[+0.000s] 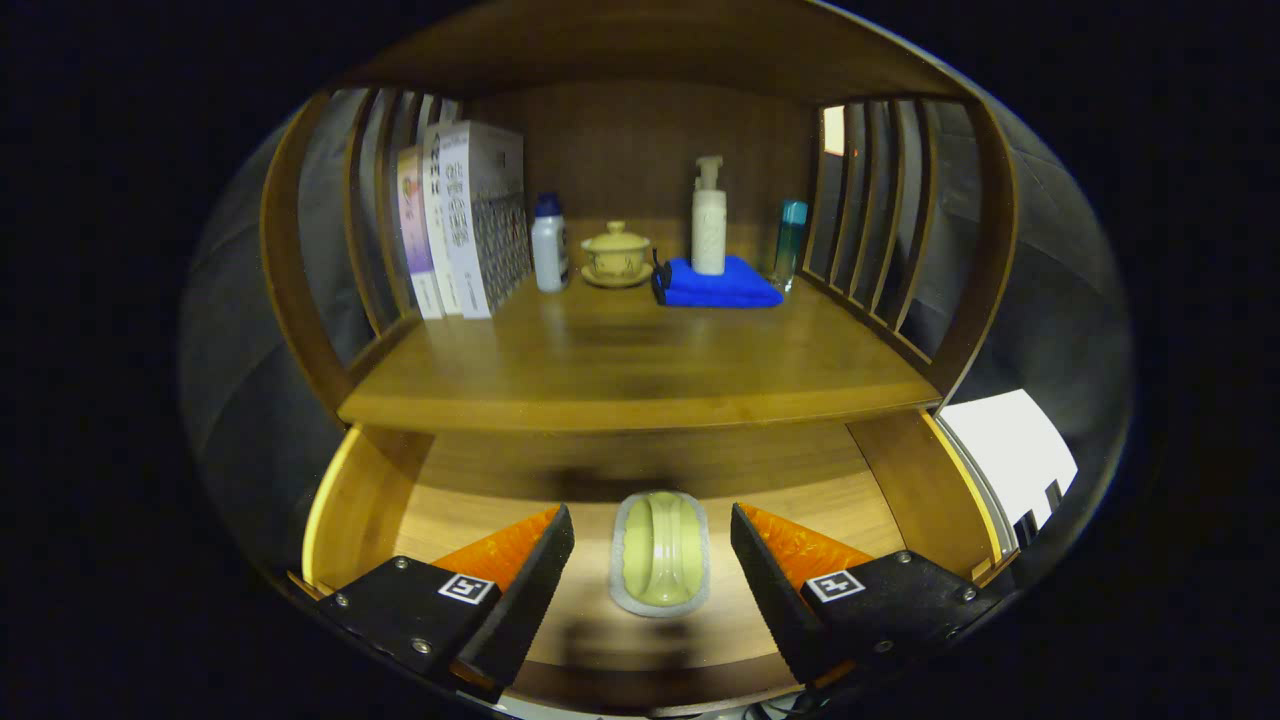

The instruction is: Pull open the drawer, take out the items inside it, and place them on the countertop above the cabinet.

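Drawer [360, 500] open at lower frame, gripper [652, 560] spread wide astride the pale scrubber [660, 552]: descend squarely, then pinch its long sides evenly.

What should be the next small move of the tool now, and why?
Probably lower the tool straight down and then close it on the pale green item. The drawer is already pulled open, the item lies on its floor between the open fingers, and neither finger touches it. The countertop above has free space in front.
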The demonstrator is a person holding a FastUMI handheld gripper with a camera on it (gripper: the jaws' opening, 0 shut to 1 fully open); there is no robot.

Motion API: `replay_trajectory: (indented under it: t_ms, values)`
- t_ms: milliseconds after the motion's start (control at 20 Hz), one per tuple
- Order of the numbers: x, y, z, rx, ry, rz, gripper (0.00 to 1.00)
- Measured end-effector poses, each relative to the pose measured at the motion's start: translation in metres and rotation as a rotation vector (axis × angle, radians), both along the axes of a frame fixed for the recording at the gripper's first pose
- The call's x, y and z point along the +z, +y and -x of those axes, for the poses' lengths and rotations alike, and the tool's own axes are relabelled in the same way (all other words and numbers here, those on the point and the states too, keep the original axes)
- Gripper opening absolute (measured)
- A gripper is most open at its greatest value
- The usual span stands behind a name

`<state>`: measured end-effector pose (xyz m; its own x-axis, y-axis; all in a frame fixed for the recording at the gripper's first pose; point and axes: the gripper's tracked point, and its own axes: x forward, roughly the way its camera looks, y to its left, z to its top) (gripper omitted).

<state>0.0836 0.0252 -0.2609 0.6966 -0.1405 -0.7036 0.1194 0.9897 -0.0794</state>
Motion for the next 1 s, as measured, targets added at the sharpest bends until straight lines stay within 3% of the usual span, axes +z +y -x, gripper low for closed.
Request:
replay_trajectory:
  t_ms: [250,450,650,800,1000]
  values:
    - [-0.037,-0.009,0.003,-0.030,0.103,-0.015,0.94]
    - [-0.057,-0.012,0.007,-0.063,0.157,-0.043,0.84]
    - [-0.068,-0.017,0.008,-0.062,0.174,-0.041,0.61]
    - [-0.072,-0.014,0.007,-0.017,0.165,-0.015,0.24]
    - [-0.061,-0.008,0.018,0.024,0.143,0.033,0.17]
